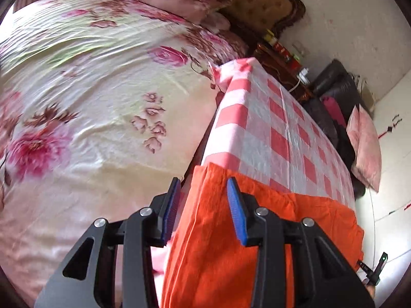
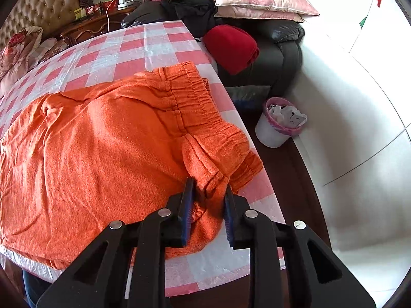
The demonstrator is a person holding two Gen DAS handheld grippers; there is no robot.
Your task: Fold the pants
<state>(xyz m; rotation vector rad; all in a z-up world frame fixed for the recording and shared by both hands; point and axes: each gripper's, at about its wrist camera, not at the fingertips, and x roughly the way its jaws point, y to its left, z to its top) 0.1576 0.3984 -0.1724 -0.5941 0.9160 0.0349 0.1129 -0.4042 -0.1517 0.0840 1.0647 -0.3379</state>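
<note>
orange pants (image 2: 102,154) spread on checkered desk (image 2: 123,48). right gripper (image 2: 208,202) jaws clenched on bunched waistband corner. left gripper (image 1: 203,205) jaws released, straddling draped pants edge.

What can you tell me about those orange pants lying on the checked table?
The orange pants look like a coarse, slightly crinkled woven cloth, with a gathered elastic waistband lying toward the table's right edge. They lie spread, mostly flat and wrinkled, on the pink-and-white checked tablecloth. The right tool has a bunched corner of the waistband between its fingers. At the other end, the left tool stands open around the cloth's edge, which reaches the table's side near the bed.
</note>
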